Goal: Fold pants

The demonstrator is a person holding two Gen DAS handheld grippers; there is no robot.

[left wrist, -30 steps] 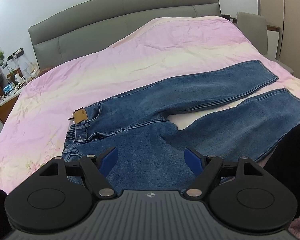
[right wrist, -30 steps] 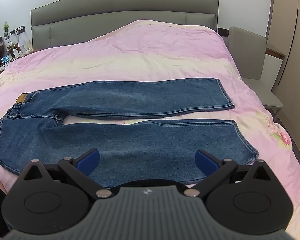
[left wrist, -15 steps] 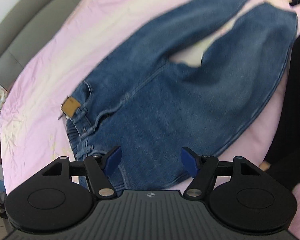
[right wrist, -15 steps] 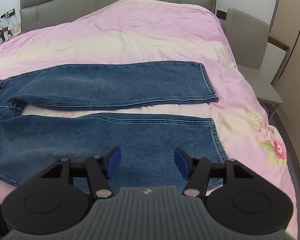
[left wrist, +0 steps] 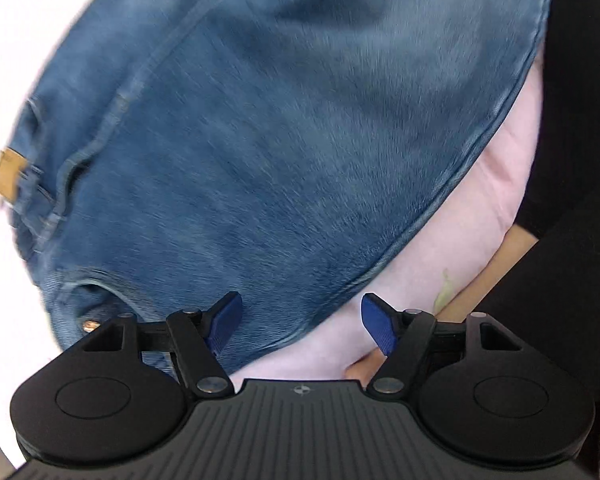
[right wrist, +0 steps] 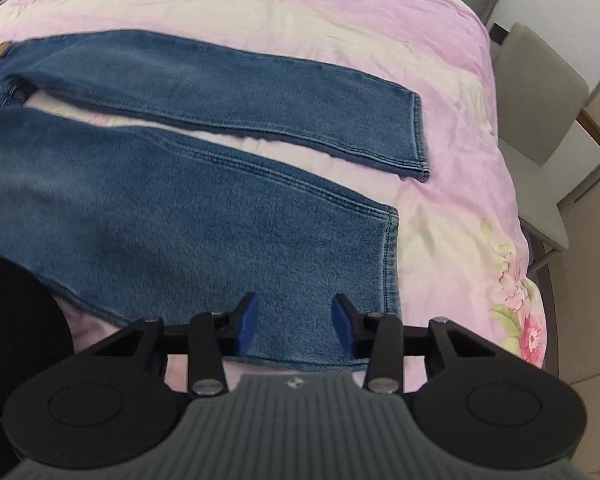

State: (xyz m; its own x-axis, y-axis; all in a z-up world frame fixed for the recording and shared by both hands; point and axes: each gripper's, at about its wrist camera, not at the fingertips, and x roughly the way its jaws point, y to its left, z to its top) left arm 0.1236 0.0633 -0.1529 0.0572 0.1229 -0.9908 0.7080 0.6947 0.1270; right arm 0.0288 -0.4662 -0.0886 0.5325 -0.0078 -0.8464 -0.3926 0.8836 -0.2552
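Left gripper [left wrist: 302, 328]: two ribbed blue pads on black linkage arms, spread wide and holding nothing, poised over the seat and hip edge of the jeans [left wrist: 268, 140], one pad above denim, the other above the pink bedcover [left wrist: 496, 184]; view motion-blurred. Right gripper [right wrist: 295, 322]: pads set narrower but parted, empty, above the lower corner of the near leg close to its stitched hem. One pair of jeans [right wrist: 148, 216], mid-blue brushed denim with a tan waist patch [left wrist: 7, 178], lies flat with two legs side by side, a strip of crinkled, floral-printed bedcover [right wrist: 452, 128] between them; one grey upholstered chair [right wrist: 540, 100] beside the bed.
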